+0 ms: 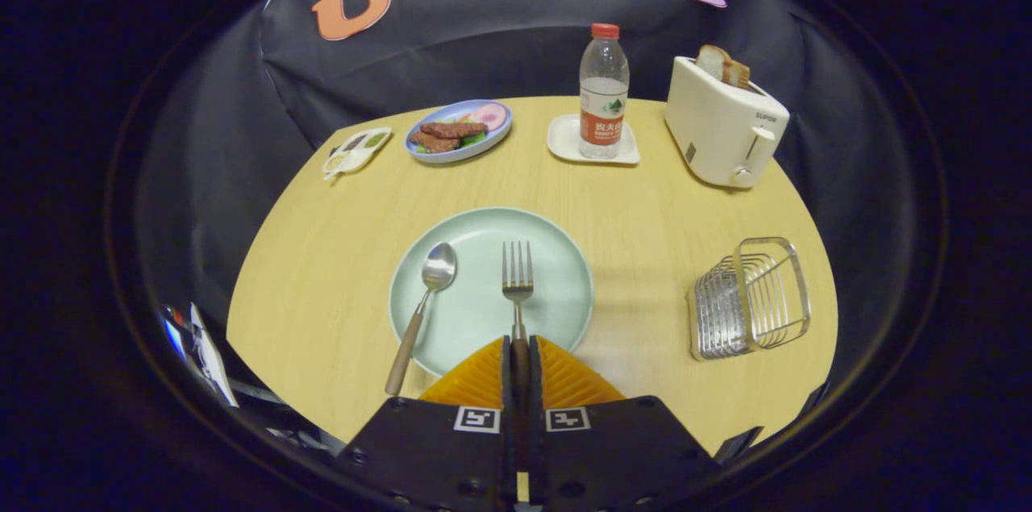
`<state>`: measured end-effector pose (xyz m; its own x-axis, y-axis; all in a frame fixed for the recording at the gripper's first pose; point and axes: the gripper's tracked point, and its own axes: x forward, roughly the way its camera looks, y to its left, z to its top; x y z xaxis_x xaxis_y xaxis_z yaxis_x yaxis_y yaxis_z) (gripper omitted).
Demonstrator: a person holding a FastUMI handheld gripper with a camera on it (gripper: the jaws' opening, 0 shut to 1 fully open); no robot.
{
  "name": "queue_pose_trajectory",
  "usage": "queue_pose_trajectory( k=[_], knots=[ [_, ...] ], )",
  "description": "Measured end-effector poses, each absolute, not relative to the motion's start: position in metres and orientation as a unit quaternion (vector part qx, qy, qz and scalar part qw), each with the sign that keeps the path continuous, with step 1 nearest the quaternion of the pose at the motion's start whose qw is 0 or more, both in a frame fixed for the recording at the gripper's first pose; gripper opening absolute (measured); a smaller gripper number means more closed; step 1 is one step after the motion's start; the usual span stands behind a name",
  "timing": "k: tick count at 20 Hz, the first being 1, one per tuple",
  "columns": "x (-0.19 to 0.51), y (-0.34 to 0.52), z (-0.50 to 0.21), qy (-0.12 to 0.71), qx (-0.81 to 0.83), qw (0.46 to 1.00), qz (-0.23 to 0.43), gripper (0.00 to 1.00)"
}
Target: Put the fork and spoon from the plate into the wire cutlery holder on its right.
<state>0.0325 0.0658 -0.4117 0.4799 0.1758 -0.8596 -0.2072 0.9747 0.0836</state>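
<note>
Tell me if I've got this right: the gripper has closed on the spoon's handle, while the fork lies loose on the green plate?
Not quite. In the gripper view, the gripper is shut on the fork handle; the spoon lies loose on the green plate.

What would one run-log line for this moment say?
gripper: shut on fork handle | fork: tines over green plate | spoon: on plate, untouched | wire cutlery holder: right of plate

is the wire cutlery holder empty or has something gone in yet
Empty: the wire cutlery holder holds nothing; the spoon lies on the plate, the gripper shut on the fork.
</note>
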Motion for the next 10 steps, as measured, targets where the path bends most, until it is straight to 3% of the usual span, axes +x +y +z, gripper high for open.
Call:
queue_pose_trajectory(
  k=[1, 10],
  knots=[
    [0.035, 0.061, -0.406, 0.494, -0.016, 0.862, 0.112, 0.01],
    [0.027, -0.011, -0.342, 0.481, 0.015, 0.872, 0.095, 0.01]
  ],
)
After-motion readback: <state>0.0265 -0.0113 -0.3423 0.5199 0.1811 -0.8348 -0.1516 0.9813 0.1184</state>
